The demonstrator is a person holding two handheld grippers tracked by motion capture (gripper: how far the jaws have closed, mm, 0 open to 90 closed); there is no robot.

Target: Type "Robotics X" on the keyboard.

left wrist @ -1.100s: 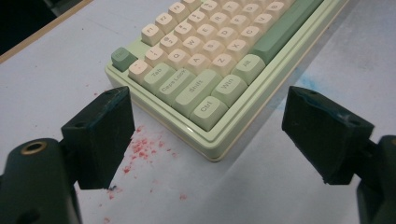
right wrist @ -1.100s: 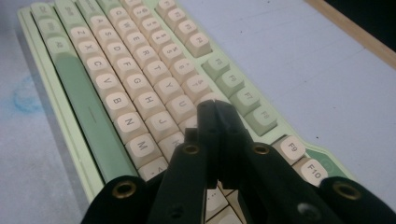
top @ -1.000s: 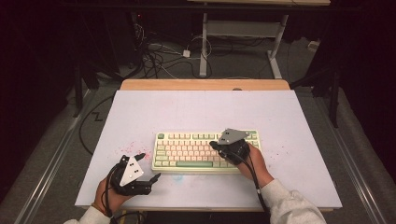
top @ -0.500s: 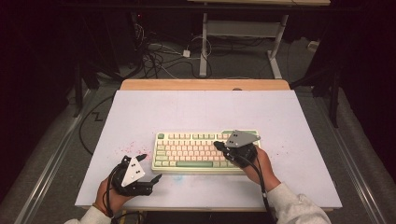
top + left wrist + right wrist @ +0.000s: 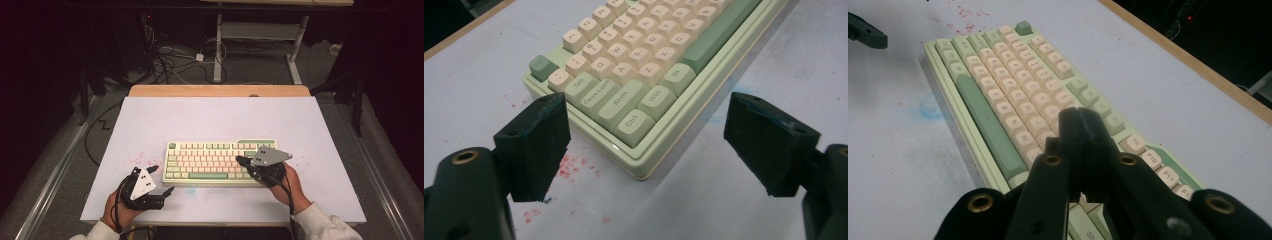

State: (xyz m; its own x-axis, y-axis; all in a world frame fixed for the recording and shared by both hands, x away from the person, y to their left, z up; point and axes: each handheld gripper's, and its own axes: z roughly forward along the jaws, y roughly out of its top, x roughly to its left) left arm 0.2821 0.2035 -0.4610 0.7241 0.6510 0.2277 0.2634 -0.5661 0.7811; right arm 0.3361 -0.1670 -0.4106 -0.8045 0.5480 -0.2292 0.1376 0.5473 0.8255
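We see the keyboard point(image 5: 220, 161) a little below the middle of the high view, lying square on the white tabletop point(image 5: 215, 117). A broad band of bare white lies above it, up to the wooden strip point(image 5: 220, 90) along the far edge. To the left and right of the keyboard the white surface runs open to the table's sides, and below it a narrower band reaches the near edge, where our hands come in. Faint red specks point(image 5: 137, 159) mark the surface left of the keyboard.

Our left gripper point(image 5: 161, 180) sits at the lower left of the high view, just beside the keyboard's lower left corner. In the left gripper view its jaws stand wide apart, with nothing between the pads; the corner of the keyboard point(image 5: 639, 100) with the Ctrl key lies ahead of them, not touched.

Our right gripper point(image 5: 238, 160) is at the keyboard's right end, its tip over the keys. In the right gripper view the jaws point(image 5: 1080, 122) are pressed together with nothing between them, over the right-hand keys; we cannot tell whether the tip touches a key.
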